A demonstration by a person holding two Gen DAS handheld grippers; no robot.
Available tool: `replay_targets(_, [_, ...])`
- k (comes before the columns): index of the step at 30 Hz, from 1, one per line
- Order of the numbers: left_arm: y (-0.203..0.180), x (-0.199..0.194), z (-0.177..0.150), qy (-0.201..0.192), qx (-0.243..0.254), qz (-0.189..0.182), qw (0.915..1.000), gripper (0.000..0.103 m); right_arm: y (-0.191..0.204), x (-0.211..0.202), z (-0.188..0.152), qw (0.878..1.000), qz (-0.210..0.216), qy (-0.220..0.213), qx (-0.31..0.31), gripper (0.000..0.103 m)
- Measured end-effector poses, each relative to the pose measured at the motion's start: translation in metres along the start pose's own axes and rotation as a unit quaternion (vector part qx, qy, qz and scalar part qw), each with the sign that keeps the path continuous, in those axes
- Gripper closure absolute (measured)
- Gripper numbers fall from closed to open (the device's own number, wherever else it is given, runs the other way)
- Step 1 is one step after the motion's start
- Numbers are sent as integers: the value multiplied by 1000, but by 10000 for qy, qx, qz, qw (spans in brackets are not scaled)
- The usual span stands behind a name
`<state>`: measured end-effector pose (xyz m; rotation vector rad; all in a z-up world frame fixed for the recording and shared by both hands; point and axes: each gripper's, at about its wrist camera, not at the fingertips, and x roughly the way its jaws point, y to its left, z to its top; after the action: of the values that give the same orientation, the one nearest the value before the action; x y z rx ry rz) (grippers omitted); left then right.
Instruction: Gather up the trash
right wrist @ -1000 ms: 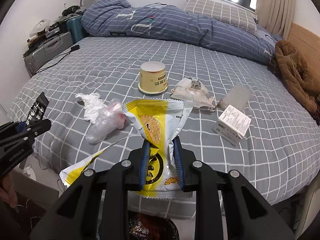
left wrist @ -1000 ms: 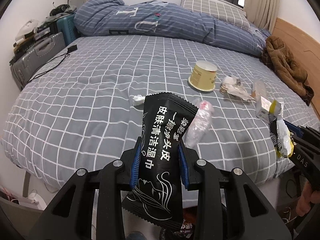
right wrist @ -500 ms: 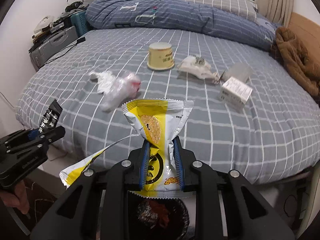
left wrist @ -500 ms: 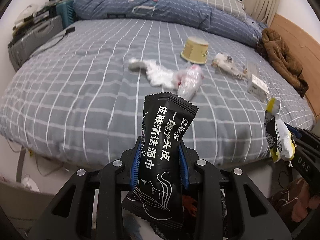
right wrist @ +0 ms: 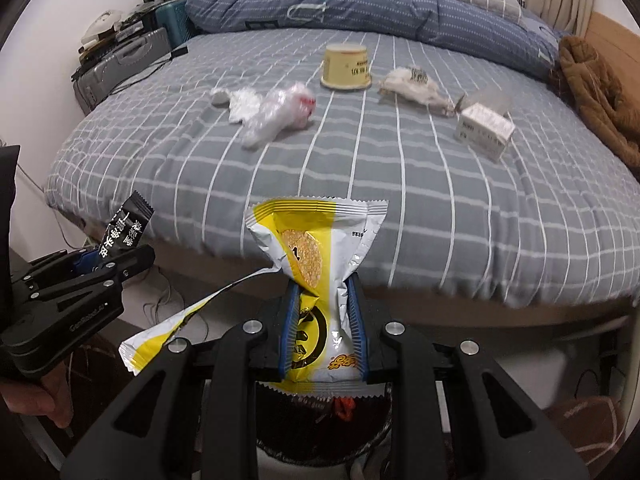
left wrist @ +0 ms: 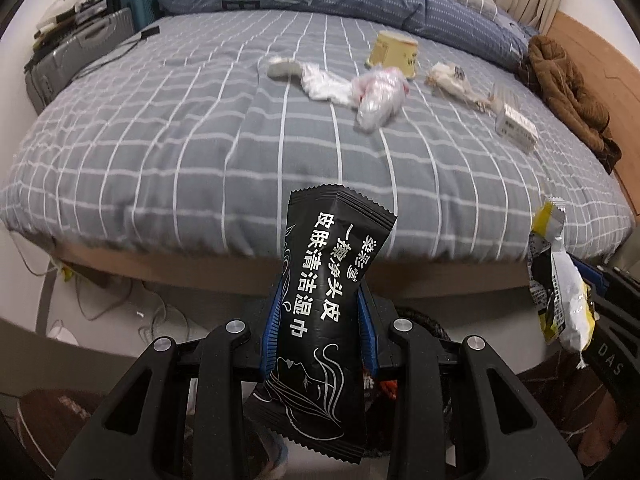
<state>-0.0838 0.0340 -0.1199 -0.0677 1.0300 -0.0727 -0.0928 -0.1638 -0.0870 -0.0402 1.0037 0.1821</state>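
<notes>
only the right wrist view shows the bin [right wrist: 320, 432] below; left gripper [left wrist: 318, 320] jaws grip a black wipe packet [left wrist: 324, 312], right gripper [right wrist: 322, 320] jaws a yellow wrapper [right wrist: 320, 264]; grey checked bed [right wrist: 400, 184] beyond.

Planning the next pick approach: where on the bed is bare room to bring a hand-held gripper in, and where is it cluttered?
Free: the near strip of the bed in front of the trash, and the left side toward the suitcase. Crowded: the middle band from crumpled tissue and plastic bag past the yellow cup to the white box.
</notes>
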Motion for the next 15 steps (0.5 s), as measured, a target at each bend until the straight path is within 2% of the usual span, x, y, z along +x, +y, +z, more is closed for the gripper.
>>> replay_targets(7, [-6, 4, -25, 257, 89, 14, 9996, 72, 2, 10, -23, 9995, -3, 310, 39, 81])
replay_targets(15, [-11, 29, -49, 564, 154, 60, 9983, 72, -2, 44, -50, 9958, 116, 872, 271, 81])
